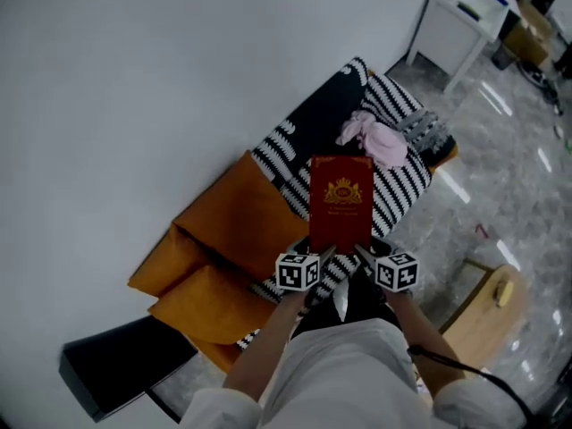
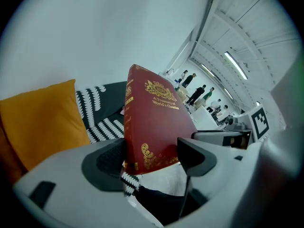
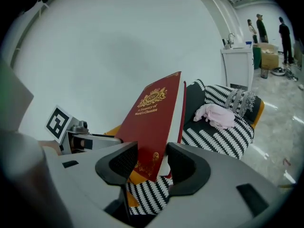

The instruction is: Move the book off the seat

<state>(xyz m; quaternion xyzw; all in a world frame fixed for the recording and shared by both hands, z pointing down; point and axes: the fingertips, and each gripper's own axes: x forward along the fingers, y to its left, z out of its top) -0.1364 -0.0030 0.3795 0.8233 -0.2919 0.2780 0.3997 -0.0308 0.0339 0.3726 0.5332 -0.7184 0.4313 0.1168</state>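
Cushions [image 1: 228, 231] in orange sit at 9 o'clock from the book [image 1: 340, 206] in your head view, propped against the wall. Your left gripper [image 1: 323, 256] is at the book's 7 o'clock. In its own view, the left gripper [image 2: 152, 158] has its jaws drawn in on the lower spine corner of the book [image 2: 154, 122]. The red cover stands upright with its gold title facing you, held in the air above the striped seat [image 1: 402, 186] and not resting on it. Your right gripper [image 1: 362, 256] is at the book's 5 o'clock. Its own view shows the right gripper [image 3: 152, 163] with its jaws narrow and pinching the other lower corner of the book [image 3: 152, 118]. A pink cloth [image 1: 380, 139] lies on the seat at 1 o'clock from the book. A wooden stool [image 1: 487, 315] stands on the floor at 4 o'clock.
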